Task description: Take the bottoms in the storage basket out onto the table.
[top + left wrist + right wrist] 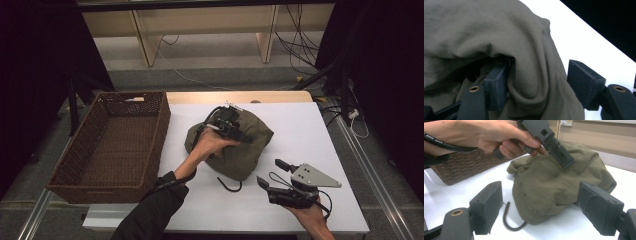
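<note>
So here's where I'm at: the olive jacket (235, 145) is bunched up in a heap around the middle of the tabletop (310, 135), just right of the wicker basket (112, 145) that fills the left side of the high view. My left hand-held gripper (231, 126) is planted on top of the heap, pointing toward the upper right of that frame. In the left gripper view the jaws stand apart with a thick fold of the cloth (534, 82) bulging up between them; one jaw is tucked in under a fold on the left, the other sits clear on the right over the white surface, so I'd say nothing is really pinched. My right hand-held gripper (272, 175) hovers at the lower right of the high view, jaws spread wide and empty, aimed at the heap's near edge, with a dark drawstring (231, 186) curling out of the hem between it and the cloth. From that gripper the jacket lies up and to the left, close but not touching. The heap runs roughly from lower middle to upper right, and the left one is obviously the nearer, being right on it. My guess is the basket is where this goes.
</note>
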Demonstrator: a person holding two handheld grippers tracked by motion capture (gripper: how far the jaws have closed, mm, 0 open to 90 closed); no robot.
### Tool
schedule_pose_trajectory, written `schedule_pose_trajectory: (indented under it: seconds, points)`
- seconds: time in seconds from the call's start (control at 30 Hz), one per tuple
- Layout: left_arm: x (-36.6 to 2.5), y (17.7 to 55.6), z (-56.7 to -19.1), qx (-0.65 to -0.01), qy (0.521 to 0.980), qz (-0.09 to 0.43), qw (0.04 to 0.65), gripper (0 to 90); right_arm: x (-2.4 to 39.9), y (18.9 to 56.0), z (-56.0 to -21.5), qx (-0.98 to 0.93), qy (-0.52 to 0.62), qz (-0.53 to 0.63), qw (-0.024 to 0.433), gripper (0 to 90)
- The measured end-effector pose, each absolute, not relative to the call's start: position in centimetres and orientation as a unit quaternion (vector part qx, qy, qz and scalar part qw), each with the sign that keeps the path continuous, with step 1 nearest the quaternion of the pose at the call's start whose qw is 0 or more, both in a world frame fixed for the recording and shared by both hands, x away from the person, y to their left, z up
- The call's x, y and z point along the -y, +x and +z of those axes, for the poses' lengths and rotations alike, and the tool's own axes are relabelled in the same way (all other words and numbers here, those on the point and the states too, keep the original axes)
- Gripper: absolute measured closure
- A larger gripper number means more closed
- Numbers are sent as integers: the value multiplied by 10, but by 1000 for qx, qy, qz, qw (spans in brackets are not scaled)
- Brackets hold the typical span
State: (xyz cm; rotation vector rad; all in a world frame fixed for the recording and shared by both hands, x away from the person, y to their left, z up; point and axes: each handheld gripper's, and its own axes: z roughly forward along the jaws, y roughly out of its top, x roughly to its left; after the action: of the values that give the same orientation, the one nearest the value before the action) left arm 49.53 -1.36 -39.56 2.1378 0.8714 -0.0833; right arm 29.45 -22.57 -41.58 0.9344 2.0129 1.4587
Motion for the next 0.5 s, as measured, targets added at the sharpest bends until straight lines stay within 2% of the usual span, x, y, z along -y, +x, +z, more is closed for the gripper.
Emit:
schedule_pose_trajectory:
  seconds: [0.3, 0.47, 0.5]
  points:
    - [-1, 490, -385, -351, 837, -15, 419, 165, 227, 295, -416, -737, 343, 531, 241, 217]
    - [-11, 485, -378, -359, 829, -3, 429, 146, 225, 295, -417, -737, 341, 532, 239, 216]
    - [-18, 484, -376, -363, 824, -1, 435, 116, 224, 295, -417, -737, 340, 533, 239, 216]
